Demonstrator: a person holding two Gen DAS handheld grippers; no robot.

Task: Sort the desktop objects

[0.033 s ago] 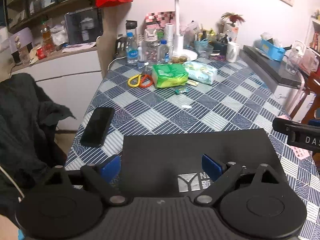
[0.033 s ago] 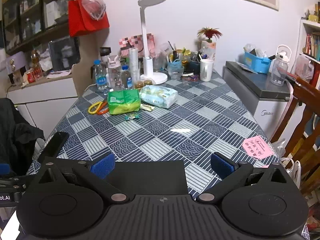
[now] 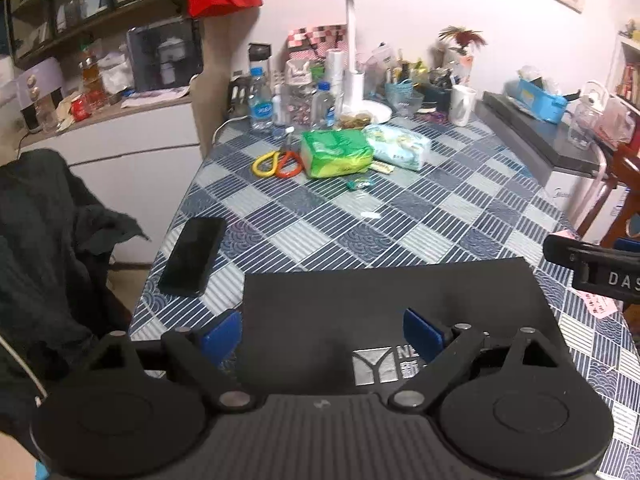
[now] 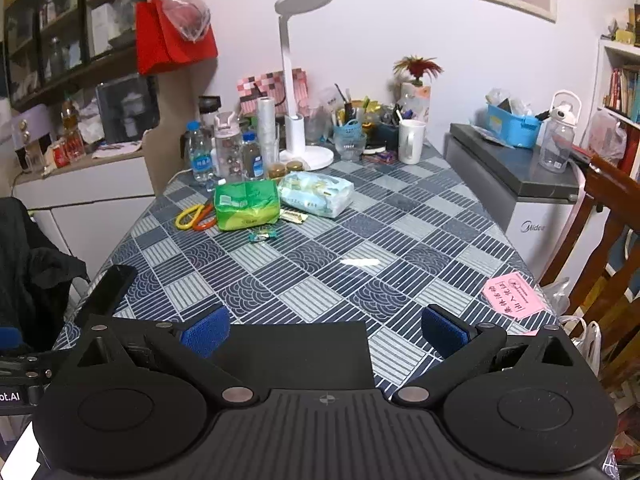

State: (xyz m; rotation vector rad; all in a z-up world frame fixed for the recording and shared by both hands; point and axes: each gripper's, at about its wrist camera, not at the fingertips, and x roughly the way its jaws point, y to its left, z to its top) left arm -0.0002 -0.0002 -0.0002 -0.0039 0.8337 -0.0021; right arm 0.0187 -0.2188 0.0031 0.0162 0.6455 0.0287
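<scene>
Right wrist view: a green tissue pack (image 4: 247, 205) lies at the table's (image 4: 400, 248) far half, touching a pale blue wipes pack (image 4: 316, 193), with yellow-and-orange scissors (image 4: 196, 217) just beside it and a small candy (image 4: 263, 235) in front. A blue basket (image 4: 349, 129) behind holds pens. Both the right tongs (image 4: 324, 336) and left tongs (image 3: 322, 334) gape wide, empty, over a black mat (image 3: 392, 304). A black phone (image 3: 193, 255) rests near the left edge.

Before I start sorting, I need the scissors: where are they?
The scissors lie on the far left part of the table, directly left of the green tissue pack, near the water bottles.
</scene>
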